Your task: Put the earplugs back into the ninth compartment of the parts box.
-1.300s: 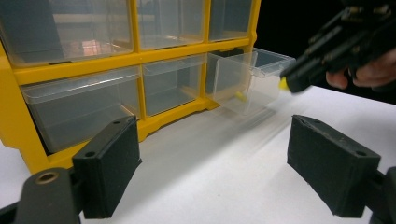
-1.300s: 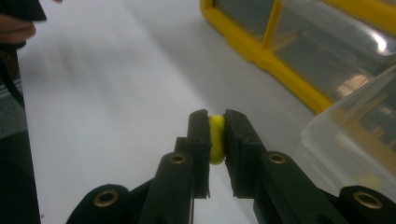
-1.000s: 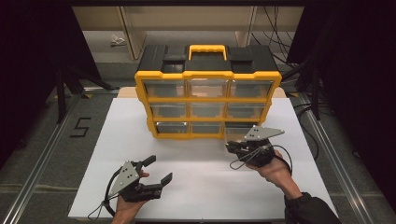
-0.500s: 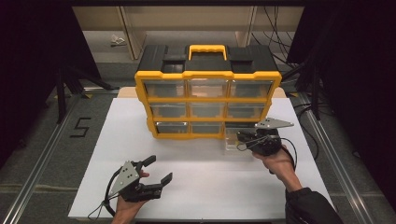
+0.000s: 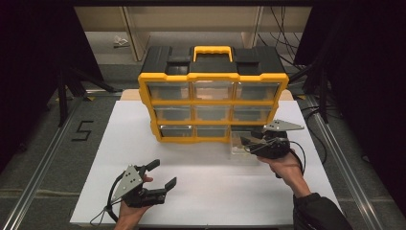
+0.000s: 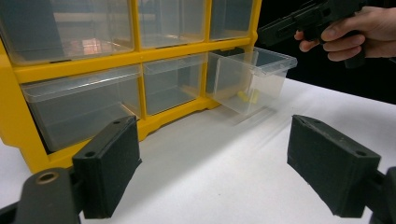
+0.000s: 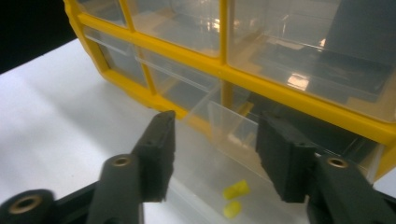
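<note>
Drawer pulled out, 2 yellow pieces inside

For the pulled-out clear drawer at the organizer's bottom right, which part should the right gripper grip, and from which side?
Best bet: the front lip of the pulled-out clear drawer, approached from the front, the person's side. It sticks out of the yellow organizer toward the right gripper, whose jaws have just been opening and stand open above it. The lip overhangs; the walls are thin and slippery-looking.
</note>
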